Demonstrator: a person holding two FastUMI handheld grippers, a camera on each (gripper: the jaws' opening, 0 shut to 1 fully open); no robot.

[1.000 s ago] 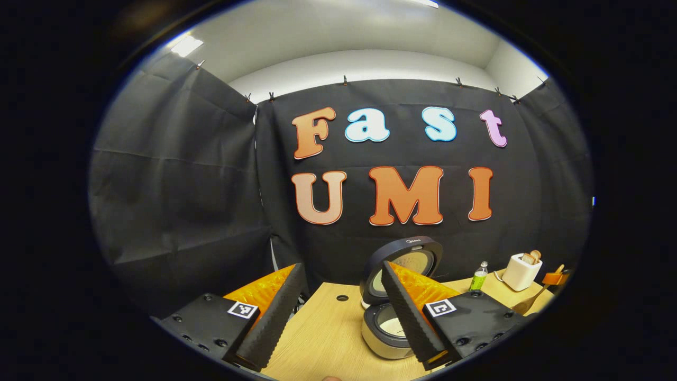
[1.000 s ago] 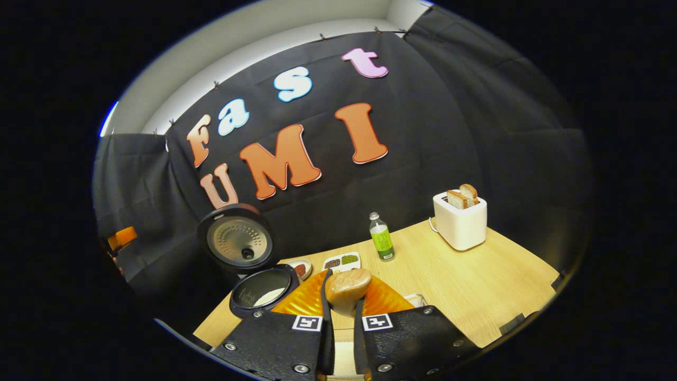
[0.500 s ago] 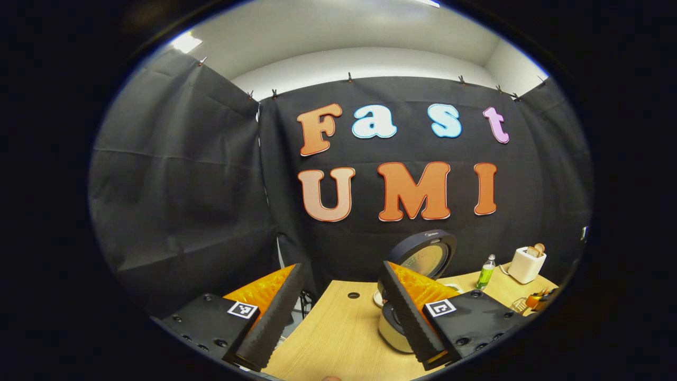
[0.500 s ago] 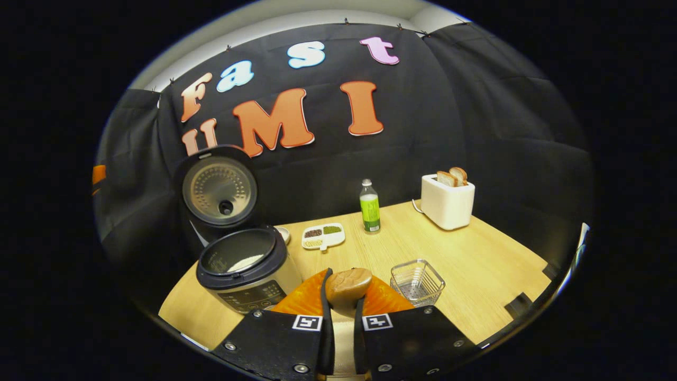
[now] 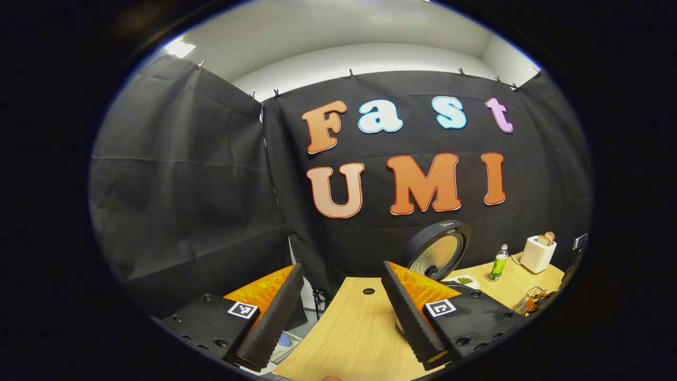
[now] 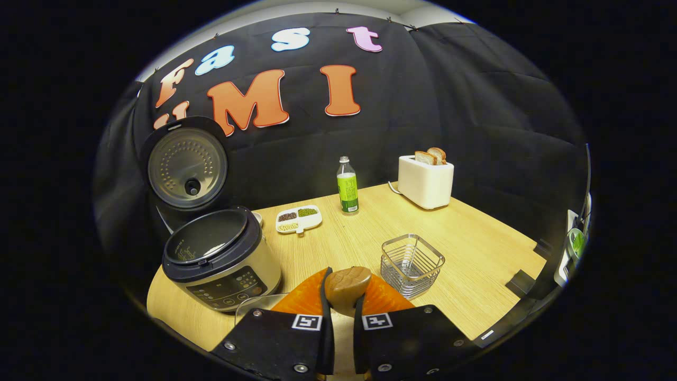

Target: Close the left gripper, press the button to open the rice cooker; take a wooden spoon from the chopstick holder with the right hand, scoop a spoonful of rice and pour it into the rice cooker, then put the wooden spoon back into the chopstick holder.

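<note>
Right gripper view: right tongs [image 6: 338, 309] clamp the wooden spoon [image 6: 347, 283] before the open rice cooker [image 6: 219, 259]. Left gripper view: left tongs [image 5: 338, 317] spread wide above the bench [image 5: 354, 338].

The desk [image 6: 476, 248] was pale matt wood grain; the chopstick holder [image 6: 412, 263] shiny metal wire; the rice cooker [image 6: 219, 259] glossy, its lid [image 6: 186, 166] lined with perforated metal; the wooden spoon [image 6: 347, 283] smooth.

My left gripper [image 5: 338, 312]: black housing blocks studded with round screws, a square black-and-white marker tag on each, ribbed orange shells behind, serrated finger [image 5: 272, 317] faces at 6 o'clock. My right gripper [image 6: 339, 328] is built alike: black screwed plates, two marker tags, orange ribbed shells.
</note>
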